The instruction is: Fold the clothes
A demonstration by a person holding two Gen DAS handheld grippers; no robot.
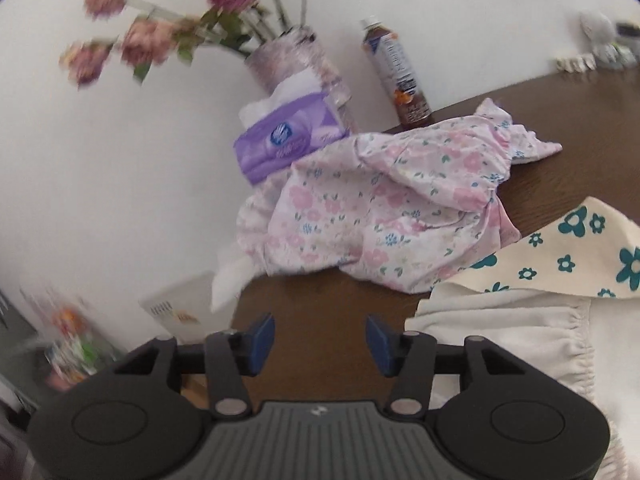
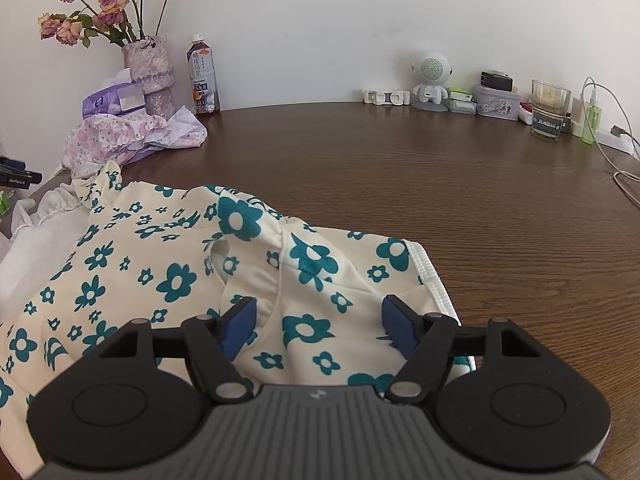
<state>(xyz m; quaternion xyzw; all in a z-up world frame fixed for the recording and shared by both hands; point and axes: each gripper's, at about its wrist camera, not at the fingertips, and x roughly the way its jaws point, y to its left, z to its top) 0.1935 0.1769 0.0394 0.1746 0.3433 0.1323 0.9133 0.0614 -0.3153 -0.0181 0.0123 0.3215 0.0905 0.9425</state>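
A cream garment with teal flowers (image 2: 168,264) lies crumpled on the brown table (image 2: 400,184), its white ribbed hem (image 2: 434,280) at the right. My right gripper (image 2: 318,322) hovers open just above its near part, blue pads on either side of a fold. In the left wrist view the same cream garment (image 1: 560,264) shows at the right with its gathered white lining (image 1: 500,320). My left gripper (image 1: 320,338) stands open over bare table, holding nothing. A pink floral garment (image 1: 380,208) lies bunched ahead of it, also seen as the pink floral garment (image 2: 132,136) at the table's far left.
A vase of dried roses (image 2: 150,68), a purple tissue pack (image 2: 112,100) and a tea bottle (image 2: 203,76) stand by the wall at the left. A white robot-shaped speaker (image 2: 430,80), a tin (image 2: 496,102), a glass (image 2: 550,110) and a cable (image 2: 616,152) sit at the back right.
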